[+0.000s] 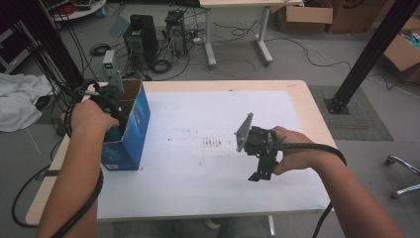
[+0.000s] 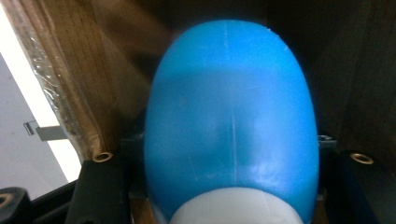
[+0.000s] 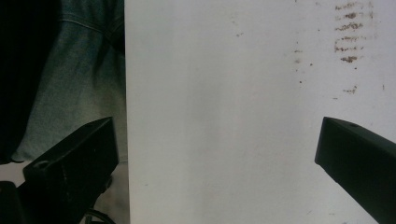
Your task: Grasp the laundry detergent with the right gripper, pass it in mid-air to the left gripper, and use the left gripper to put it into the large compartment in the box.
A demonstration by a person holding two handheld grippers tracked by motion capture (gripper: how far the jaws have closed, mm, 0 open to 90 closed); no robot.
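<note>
Left gripper (image 1: pixel 110 101) down inside blue carton (image 1: pixel 133 126), jaws pinching blue-and-white egg-shaped object (image 2: pixel 231 126) – likely lowered in so it lands, not drops | right gripper (image 1: pixel 260 173) jaws spread, empty, parked above white tabletop (image 1: pixel 198 188), clear of carton

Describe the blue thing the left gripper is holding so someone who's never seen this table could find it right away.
Start at the white-topped table and go to the open blue cardboard box on its left edge, where the left gripper reaches in. Between its jaws sits a smooth, rounded blue object with a white band at its near end. It stands out glossy blue against the box's brown inner walls.
</note>
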